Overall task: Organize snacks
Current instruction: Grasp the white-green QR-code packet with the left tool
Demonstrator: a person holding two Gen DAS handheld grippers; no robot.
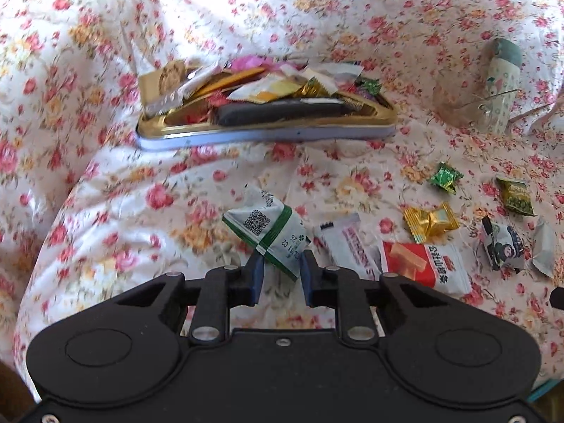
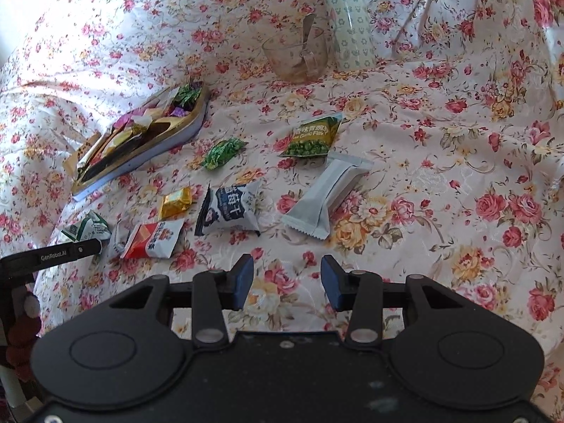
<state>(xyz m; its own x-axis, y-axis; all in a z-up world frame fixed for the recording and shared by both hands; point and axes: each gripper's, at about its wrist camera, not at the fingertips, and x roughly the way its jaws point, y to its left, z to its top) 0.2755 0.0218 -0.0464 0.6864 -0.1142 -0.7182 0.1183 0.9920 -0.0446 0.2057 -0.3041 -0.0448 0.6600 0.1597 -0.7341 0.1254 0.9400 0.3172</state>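
My left gripper (image 1: pixel 281 268) is shut on a white-and-green snack packet (image 1: pixel 268 229) with a QR code and holds it above the floral cloth. The right wrist view shows the same packet (image 2: pixel 86 231) at the left gripper's tip. A gold tin tray (image 1: pixel 268 130) full of wrapped snacks lies ahead of it; it also shows in the right wrist view (image 2: pixel 141 162). My right gripper (image 2: pixel 287 271) is open and empty over the cloth. Loose snacks lie before it: a red packet (image 2: pixel 155 239), a blue-white packet (image 2: pixel 232 211), a grey bar (image 2: pixel 328 197), a green pea bag (image 2: pixel 313 137).
A glass cup (image 2: pixel 299 56) with a spoon and a patterned bottle (image 2: pixel 349 21) stand at the back. A gold candy (image 2: pixel 175 201) and a green candy (image 2: pixel 222 153) lie between tray and packets. A white wrapper (image 1: pixel 347 243) lies beside the red packet (image 1: pixel 423 264).
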